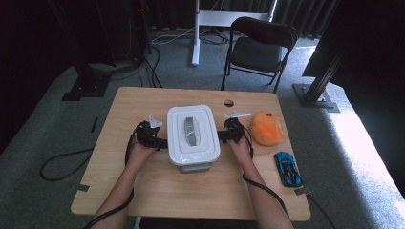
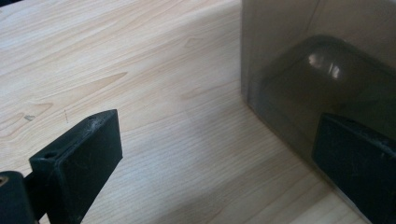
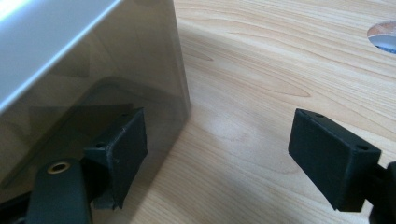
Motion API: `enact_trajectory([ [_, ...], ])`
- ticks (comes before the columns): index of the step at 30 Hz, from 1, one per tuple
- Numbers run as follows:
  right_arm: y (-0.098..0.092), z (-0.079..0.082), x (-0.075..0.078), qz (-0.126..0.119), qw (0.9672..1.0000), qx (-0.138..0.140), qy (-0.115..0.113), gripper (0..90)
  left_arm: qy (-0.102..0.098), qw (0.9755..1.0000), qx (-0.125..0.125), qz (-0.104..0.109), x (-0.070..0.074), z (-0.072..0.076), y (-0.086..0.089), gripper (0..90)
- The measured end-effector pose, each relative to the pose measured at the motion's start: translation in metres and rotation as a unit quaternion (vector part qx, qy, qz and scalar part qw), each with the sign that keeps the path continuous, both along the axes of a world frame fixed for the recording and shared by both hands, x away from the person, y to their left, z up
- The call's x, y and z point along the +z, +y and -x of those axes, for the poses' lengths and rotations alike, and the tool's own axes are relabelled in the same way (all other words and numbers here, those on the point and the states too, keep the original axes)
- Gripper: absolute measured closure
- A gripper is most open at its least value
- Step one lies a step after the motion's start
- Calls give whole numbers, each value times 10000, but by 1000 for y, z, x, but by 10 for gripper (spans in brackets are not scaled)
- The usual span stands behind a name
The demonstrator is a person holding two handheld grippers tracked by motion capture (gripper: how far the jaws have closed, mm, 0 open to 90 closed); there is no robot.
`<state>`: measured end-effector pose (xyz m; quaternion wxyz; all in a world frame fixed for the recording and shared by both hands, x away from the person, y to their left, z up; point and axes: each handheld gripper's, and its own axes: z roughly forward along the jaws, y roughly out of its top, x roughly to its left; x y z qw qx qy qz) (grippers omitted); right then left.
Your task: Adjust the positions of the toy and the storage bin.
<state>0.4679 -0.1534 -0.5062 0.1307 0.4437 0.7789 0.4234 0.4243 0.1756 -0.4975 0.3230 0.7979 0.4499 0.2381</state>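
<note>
1. Container [image 1: 193, 136]: lidded white box with smoked translucent walls, sits flat mid-table [image 1: 143, 191], grey handle on the lid. Something sticks out from under its near edge; can't tell what.
2. Left gripper [image 1: 160, 141] is at the box's left side, right gripper [image 1: 223, 136] at its right side, both low near the table surface.
3. Left gripper view: jaws wide apart, nothing clamped. 1 jaw stands over bare wood, the other right against the container's [image 2: 327, 70] wall near its corner.
4. Right gripper view: jaws also wide, nothing clamped. 1 jaw is alongside the container [image 3: 88, 70] wall, the other out over bare wood.
5. My read: this is a 2-sided squeeze or lift setup, not a pinch. Neither gripper has the wall between its jaws.
6. Risk A: smooth wall and a single jaw face per side mean low friction. Uneven push, and the box yaws or slides off.
7. Risk B: if lifted by the sides, the box could slip down and the lid could pop.
8. Risk C: a shove to the right sends the box toward the orange plush toy [image 1: 268, 128] and the blue toy car [image 1: 288, 168], both near the right gripper.
9. Risk D: jaws are low, so tips could snag on the table.
</note>
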Motion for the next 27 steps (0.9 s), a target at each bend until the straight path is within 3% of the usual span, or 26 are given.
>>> enact_trajectory([
  [16,-3,18,-2,-101,9998,151,-80,197,-32,9999,-33,137,-3,22,0,22],
  [21,-4,25,1,-110,9995,249,-150,207,-82,10000,-45,7,-2,30,-1,23],
  [27,-8,33,2,-170,9991,370,-135,207,-65,9999,-93,87,-3,37,-2,23],
])
